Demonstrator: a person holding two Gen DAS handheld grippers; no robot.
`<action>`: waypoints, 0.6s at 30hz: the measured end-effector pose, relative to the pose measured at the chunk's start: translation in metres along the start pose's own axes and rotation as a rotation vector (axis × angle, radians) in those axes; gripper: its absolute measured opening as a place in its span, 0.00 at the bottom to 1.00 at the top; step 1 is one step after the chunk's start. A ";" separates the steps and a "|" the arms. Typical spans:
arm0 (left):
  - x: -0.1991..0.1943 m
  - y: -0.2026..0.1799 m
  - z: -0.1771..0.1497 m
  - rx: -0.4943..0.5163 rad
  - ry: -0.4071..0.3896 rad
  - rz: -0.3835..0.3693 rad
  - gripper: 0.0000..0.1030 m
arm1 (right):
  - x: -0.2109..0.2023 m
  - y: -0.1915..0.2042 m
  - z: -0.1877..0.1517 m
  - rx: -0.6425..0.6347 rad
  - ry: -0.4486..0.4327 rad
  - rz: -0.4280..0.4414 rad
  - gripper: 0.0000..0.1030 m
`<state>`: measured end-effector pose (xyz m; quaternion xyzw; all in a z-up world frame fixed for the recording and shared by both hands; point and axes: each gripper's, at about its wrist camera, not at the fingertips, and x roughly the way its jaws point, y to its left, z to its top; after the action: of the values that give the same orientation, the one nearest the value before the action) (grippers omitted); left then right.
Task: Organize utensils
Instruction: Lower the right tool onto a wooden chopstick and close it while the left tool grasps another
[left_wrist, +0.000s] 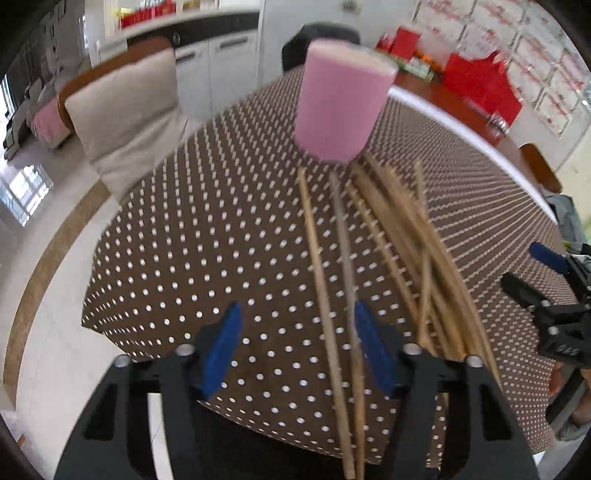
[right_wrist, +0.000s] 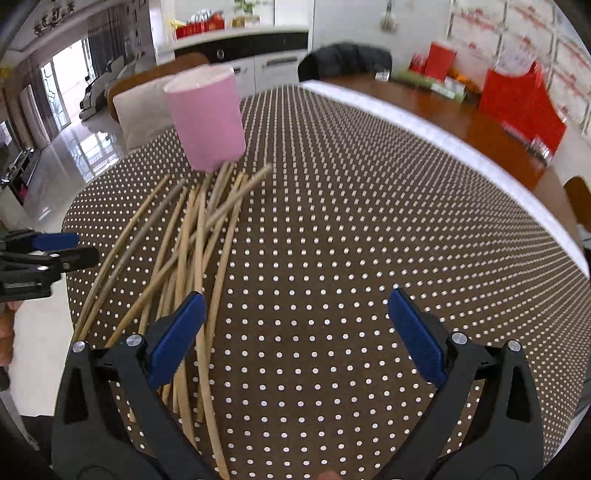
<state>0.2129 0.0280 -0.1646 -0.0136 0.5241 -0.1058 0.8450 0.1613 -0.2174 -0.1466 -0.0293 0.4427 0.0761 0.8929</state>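
A pink cup (left_wrist: 340, 107) (right_wrist: 207, 118) stands upright on the dotted tablecloth. Several bamboo chopsticks (left_wrist: 388, 236) (right_wrist: 192, 243) lie in a loose, crossed heap in front of it. My left gripper (left_wrist: 295, 314) hovers over the left side of the heap, open, with two chopsticks lying on the cloth between its blue pads, untouched. My right gripper (right_wrist: 295, 295) is open over bare cloth, its left pad just over the heap's right edge. Each gripper also shows in the other's view: the right gripper (left_wrist: 532, 267) at the right edge, the left gripper (right_wrist: 74, 249) at the left edge.
The brown white-dotted tablecloth (left_wrist: 207, 258) (right_wrist: 369, 229) covers a wooden table, with its near left edge close to the heap. A chair with a cream cushion (left_wrist: 125, 110) stands beyond the table. Red bags (right_wrist: 521, 107) and small boxes sit at the far right.
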 end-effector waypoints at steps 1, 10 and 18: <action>0.004 -0.001 0.002 0.000 0.009 -0.006 0.56 | 0.003 -0.001 0.001 0.003 0.011 0.011 0.89; 0.025 -0.010 0.021 0.044 0.046 0.094 0.37 | 0.029 0.006 0.014 -0.029 0.168 0.082 0.64; 0.035 -0.006 0.041 0.049 0.073 0.129 0.36 | 0.052 0.010 0.038 0.008 0.218 0.131 0.53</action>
<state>0.2637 0.0114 -0.1763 0.0448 0.5517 -0.0643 0.8303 0.2200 -0.1969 -0.1649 -0.0047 0.5383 0.1288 0.8328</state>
